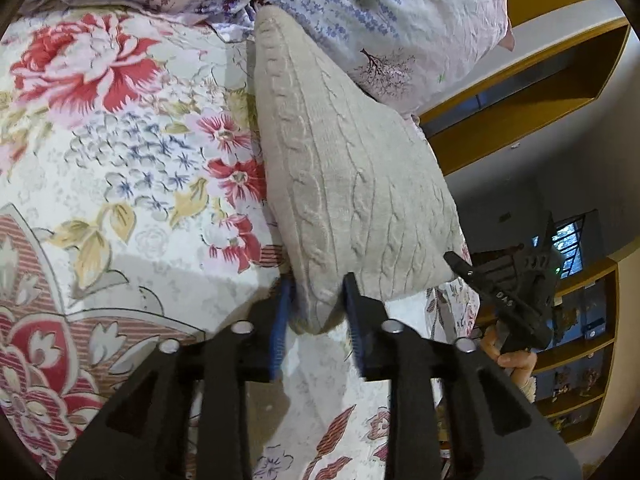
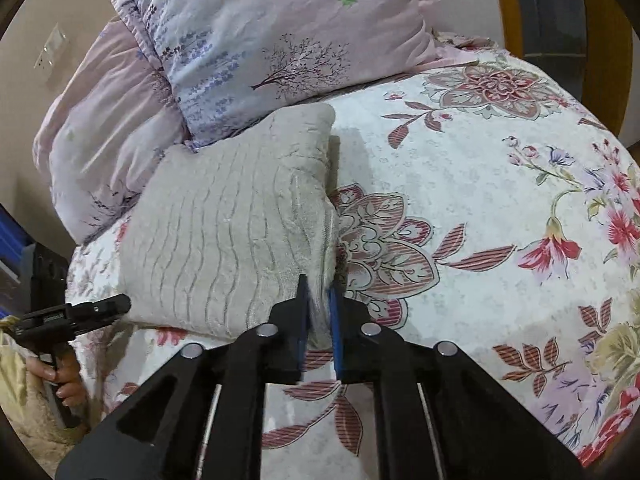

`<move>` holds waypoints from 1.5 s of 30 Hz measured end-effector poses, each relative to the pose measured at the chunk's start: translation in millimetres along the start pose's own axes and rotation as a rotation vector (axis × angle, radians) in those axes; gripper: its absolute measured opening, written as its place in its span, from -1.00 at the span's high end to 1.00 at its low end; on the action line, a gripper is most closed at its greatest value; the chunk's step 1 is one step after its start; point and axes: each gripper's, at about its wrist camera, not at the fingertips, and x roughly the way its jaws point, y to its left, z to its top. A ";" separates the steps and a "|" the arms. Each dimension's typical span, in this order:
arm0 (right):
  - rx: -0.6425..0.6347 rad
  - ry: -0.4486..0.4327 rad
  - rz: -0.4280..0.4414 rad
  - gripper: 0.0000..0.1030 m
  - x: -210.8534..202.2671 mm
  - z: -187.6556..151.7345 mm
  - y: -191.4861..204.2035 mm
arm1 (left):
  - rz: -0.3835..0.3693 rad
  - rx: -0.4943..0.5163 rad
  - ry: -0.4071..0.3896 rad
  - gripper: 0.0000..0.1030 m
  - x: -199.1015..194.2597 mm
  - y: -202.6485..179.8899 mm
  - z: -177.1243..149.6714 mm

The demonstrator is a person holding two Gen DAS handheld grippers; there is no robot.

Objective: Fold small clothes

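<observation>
A beige cable-knit garment [image 1: 340, 168] lies folded on a floral bedspread [image 1: 120, 152], its far end reaching up against a lavender-print pillow [image 1: 380, 12]. In the right wrist view the same knit [image 2: 224, 232] sits on the left part of the bedspread [image 2: 480, 208], just below the pillow [image 2: 256, 32].

The left gripper [image 1: 316, 308] has its blue-padded jaws on either side of the garment's near corner, the fabric bulging between them; the pads [image 1: 282, 312] press into the knit. The right gripper [image 2: 319, 304] is clamped on the garment's near right edge, its jaws narrowly apart with a thin bunch of cloth pinched between them.

Each gripper shows in the other's view: the right gripper [image 1: 516, 292] appears beside the garment's right side, held by a hand [image 1: 512, 356], and the left gripper [image 2: 76, 312] appears at the garment's left edge, a hand [image 2: 64, 380] around its handle.

Wooden shelving [image 1: 560, 60] stands beyond the bed.
</observation>
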 end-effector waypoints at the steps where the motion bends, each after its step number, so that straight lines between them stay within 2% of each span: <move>1: 0.026 -0.001 0.032 0.56 -3.9 4.8 -2.0 | 0.000 0.004 -0.008 0.09 -3.5 -1.2 2.4; 2: 0.052 -0.010 0.055 0.42 -7.8 9.8 -5.0 | -0.002 0.004 -0.023 -0.18 -7.5 -2.3 5.6; 3: 0.071 -0.024 0.071 0.12 -8.9 14.5 -6.3 | -0.001 0.001 -0.044 -0.39 -11.4 -3.1 9.3; 4: 0.094 -0.043 0.094 -0.11 -11.7 20.4 -9.0 | 0.006 -0.002 -0.065 -0.45 -15.8 -3.6 15.3; 6: 0.151 -0.058 0.152 -0.22 -10.5 36.7 -12.9 | 0.014 -0.017 -0.076 -0.55 -17.9 -4.4 25.5; 9: 0.230 -0.048 0.191 -0.22 7.5 65.9 -19.6 | 0.039 -0.048 -0.082 -0.59 -11.9 -4.4 45.5; 14: 0.306 0.030 0.172 -0.16 59.4 102.3 -29.1 | 0.074 -0.088 -0.075 -0.59 0.2 -12.3 68.9; 15: 0.305 0.050 0.162 0.08 69.5 106.2 -27.7 | 0.074 -0.092 -0.074 -0.59 2.4 -14.4 71.8; 16: 0.283 0.070 0.153 0.49 79.9 109.7 -22.5 | 0.075 -0.095 -0.072 -0.59 4.9 -16.1 75.1; 17: 0.255 0.066 0.148 0.69 82.4 111.4 -18.1 | 0.076 -0.093 -0.071 -0.59 6.3 -18.5 77.5; 18: 0.205 0.037 0.152 0.79 80.7 112.9 -10.9 | 0.078 -0.090 -0.071 -0.59 6.6 -20.7 79.0; 19: 0.143 -0.034 0.152 0.81 71.3 113.6 -2.1 | 0.083 -0.082 -0.073 -0.59 7.3 -23.7 81.3; 21: 0.081 -0.146 0.152 0.82 52.5 112.6 4.3 | 0.086 -0.073 -0.074 -0.59 6.0 -28.8 83.6; 23: 0.059 -0.206 0.089 0.83 44.0 109.8 2.5 | 0.089 -0.053 -0.076 -0.59 9.9 -31.0 85.2; 25: 0.054 -0.163 -0.021 0.83 55.3 108.7 -2.5 | 0.087 -0.043 -0.073 -0.59 13.9 -32.3 85.4; 26: 0.056 -0.105 -0.085 0.83 70.0 106.3 -6.1 | 0.087 -0.040 -0.070 -0.59 15.8 -32.9 85.3; 27: 0.057 -0.048 -0.090 0.82 78.2 104.5 -7.4 | 0.086 -0.039 -0.069 -0.59 17.5 -33.1 85.1; 29: 0.051 -0.027 -0.098 0.81 85.0 102.8 -6.0 | 0.087 -0.040 -0.069 -0.59 18.5 -33.0 83.5; 31: 0.045 -0.041 -0.095 0.72 78.9 104.0 -2.6 | 0.086 -0.045 -0.070 -0.59 17.2 -32.0 82.4; 33: 0.050 -0.073 -0.093 0.51 64.0 102.9 -0.3 | 0.086 -0.047 -0.072 -0.59 15.0 -31.4 82.1; 34: 0.043 -0.088 -0.095 0.47 57.4 100.9 0.7 | 0.087 -0.045 -0.075 -0.59 13.5 -31.5 81.9; 37: -0.023 -0.139 -0.059 0.47 30.1 88.5 9.8 | 0.092 -0.038 -0.083 -0.59 9.8 -31.6 80.0; 39: -0.064 -0.142 -0.025 0.47 23.0 81.7 19.2 | 0.101 -0.030 -0.086 -0.61 9.0 -32.4 78.1; 42: -0.145 -0.083 -0.025 0.47 29.4 67.9 32.6 | 0.128 -0.013 -0.094 -0.66 6.1 -33.2 73.0; 44: -0.199 -0.018 -0.089 0.46 47.1 57.7 36.6 | 0.140 -0.007 -0.099 -0.67 7.0 -34.0 72.2; 45: -0.211 -0.023 -0.105 0.46 52.4 53.5 36.0 | 0.139 -0.005 -0.098 -0.67 7.8 -34.6 72.0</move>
